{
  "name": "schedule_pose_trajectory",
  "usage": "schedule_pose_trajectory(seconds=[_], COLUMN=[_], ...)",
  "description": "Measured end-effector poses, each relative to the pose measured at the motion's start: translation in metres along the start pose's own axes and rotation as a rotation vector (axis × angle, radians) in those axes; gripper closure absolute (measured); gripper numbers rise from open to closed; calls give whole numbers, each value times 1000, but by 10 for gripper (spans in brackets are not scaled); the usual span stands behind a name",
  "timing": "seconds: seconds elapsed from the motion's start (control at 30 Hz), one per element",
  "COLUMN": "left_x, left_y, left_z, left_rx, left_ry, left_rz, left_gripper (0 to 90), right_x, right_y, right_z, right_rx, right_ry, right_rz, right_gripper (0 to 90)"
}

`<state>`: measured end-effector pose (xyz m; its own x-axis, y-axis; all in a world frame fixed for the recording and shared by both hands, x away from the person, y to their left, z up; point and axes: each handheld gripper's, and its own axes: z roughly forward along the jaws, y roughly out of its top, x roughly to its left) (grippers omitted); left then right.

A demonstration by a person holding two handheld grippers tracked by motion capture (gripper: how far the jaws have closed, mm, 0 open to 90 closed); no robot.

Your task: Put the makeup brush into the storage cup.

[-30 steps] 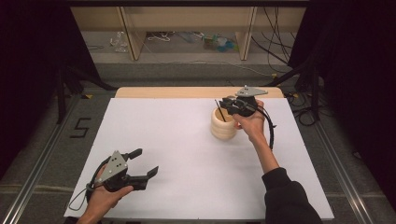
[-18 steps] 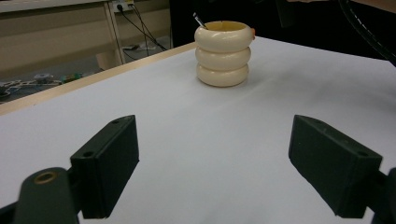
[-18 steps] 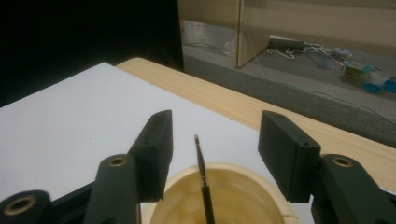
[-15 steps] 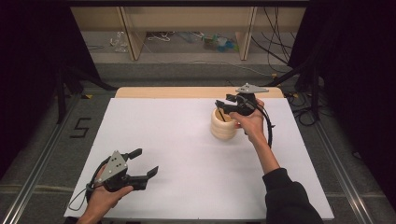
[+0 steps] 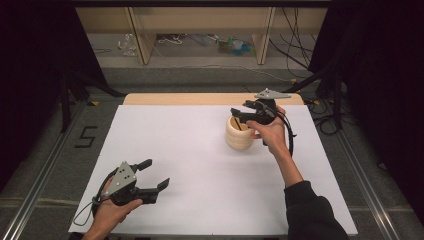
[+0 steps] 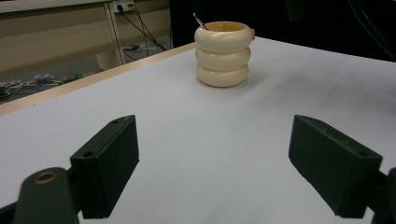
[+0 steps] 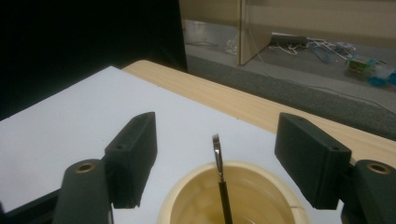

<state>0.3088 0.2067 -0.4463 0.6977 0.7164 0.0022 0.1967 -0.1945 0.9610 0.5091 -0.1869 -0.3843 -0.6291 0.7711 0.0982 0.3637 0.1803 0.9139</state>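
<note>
A cream holder (image 5: 239,135) made of three stacked rings stands upright on the far right part of the white table top. A thin dark brush (image 7: 220,173) with a metal tip leans inside it, its tip above the rim. My right gripper (image 5: 240,111) hovers just above the holder's mouth, open, with the brush tip between its jaws but touching neither. In the right gripper view, the holder's rim (image 7: 261,169) lies right below the right gripper (image 7: 215,142). My left gripper (image 5: 158,173) rests low near the front left, open, nothing in it. In the left gripper view, that gripper (image 6: 215,163) faces the holder (image 6: 222,53) and the brush tip (image 6: 199,20) far ahead.
The white sheet (image 5: 200,155) covers the table, with a bare wooden strip (image 5: 190,99) along the far edge. Beyond it are a grey floor, wooden shelf legs (image 5: 139,35) and loose cables. Metal rails run along both sides of the table.
The right gripper has shifted slightly left over the holder and its jaws look wider apart. The left gripper has stayed put.
</note>
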Motion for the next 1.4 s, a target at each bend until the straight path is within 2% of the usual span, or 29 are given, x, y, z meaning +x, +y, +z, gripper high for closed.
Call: schedule_pose_trajectory(seconds=[0.07,0.43,0.47,0.5,0.53,0.67,0.8,0.93,1.03,1.1,1.27,1.4], left_x=[0,1,0,1,1,0,0,1,0,0,0,0], left_y=[0,0,0,0,0,0,0,0,0,0,1,0], left_z=[0,-1,-1,-1,-1,-1,-1,-1,-1,-1,-1,-1], left_rx=[-2,-3,-3,-3,-2,-1,-4,-3,-2,-3,-4,-3], left_ry=[1,2,2,2,2,2,2,3,3,3,3,4], left_rz=[-3,-1,-3,-1,-2,-1,0,-2,-1,-2,2,-2], left_gripper=[160,160,160,160,160,160,160,160,160,160,160,160], right_x=[1,11,11,12,12,16,19,20,20,21,25,30], right_y=[0,2,3,3,4,5,5,1,-2,-4,-5,-7], right_z=[-1,-10,-11,-13,-14,-20,-27,-33,-38,-40,-48,-52], right_rx=[16,29,16,24,8,3,16,-21,10,-15,-13,-41], right_ry=[-2,16,15,21,17,28,37,34,29,30,38,43], right_rz=[7,-4,-17,-1,-21,-25,-28,-30,-19,-26,-30,-42], right_gripper=[257,246,246,247,247,247,246,262,259,259,260,274])
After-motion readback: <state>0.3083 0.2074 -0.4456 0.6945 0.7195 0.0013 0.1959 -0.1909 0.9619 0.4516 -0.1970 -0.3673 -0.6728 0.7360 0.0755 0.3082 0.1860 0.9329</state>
